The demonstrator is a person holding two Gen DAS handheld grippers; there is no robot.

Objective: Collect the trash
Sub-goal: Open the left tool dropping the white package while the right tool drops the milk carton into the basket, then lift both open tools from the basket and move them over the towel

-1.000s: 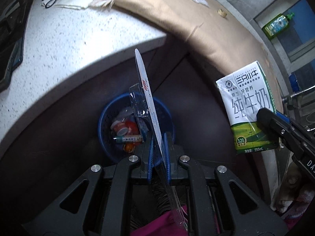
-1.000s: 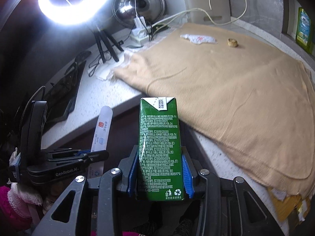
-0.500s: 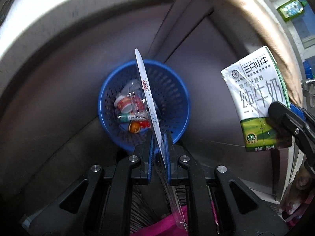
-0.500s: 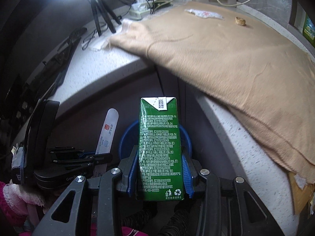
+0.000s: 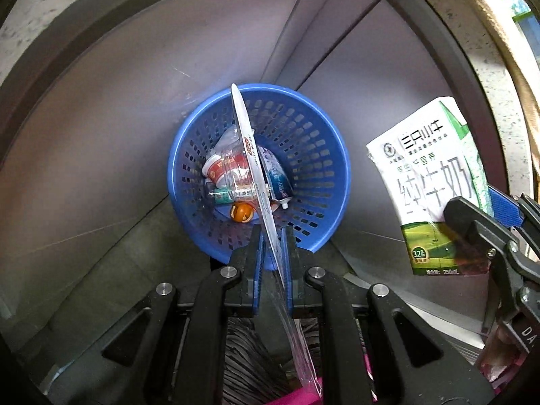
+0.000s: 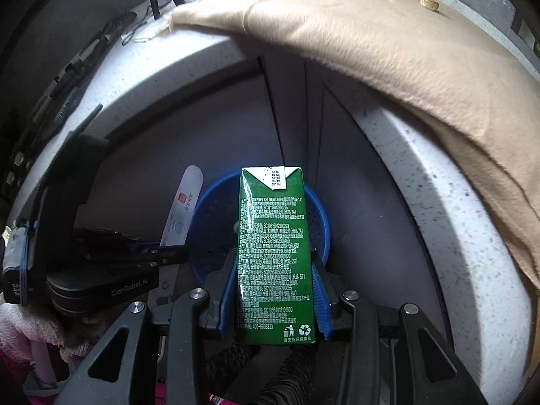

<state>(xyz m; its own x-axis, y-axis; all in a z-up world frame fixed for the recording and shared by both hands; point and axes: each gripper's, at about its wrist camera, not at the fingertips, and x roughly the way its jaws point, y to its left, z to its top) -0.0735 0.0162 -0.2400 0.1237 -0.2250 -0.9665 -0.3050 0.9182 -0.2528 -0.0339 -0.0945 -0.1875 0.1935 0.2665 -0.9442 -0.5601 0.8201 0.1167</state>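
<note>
My left claw (image 5: pixel 271 246) is clamped on a flat blister pack (image 5: pixel 251 168), edge-on over the blue basket (image 5: pixel 324 141) so it can drop straight in. My right claw (image 6: pixel 275 300) grips a green milk carton (image 6: pixel 273 249) upright, the basket's rim showing behind it, waiting at 3 o'clock of the left claw. The carton hides most of the basket; the trash inside blurs together; the beige cloth (image 6: pixel 388 50) covers the desk (image 6: pixel 449 182)

we see our left gripper (image 5: pixel 272 256): black linkage arms, silver screws, blue pads (image 5: pixel 259 253); pink sleeve at 6 o'clock.
</note>
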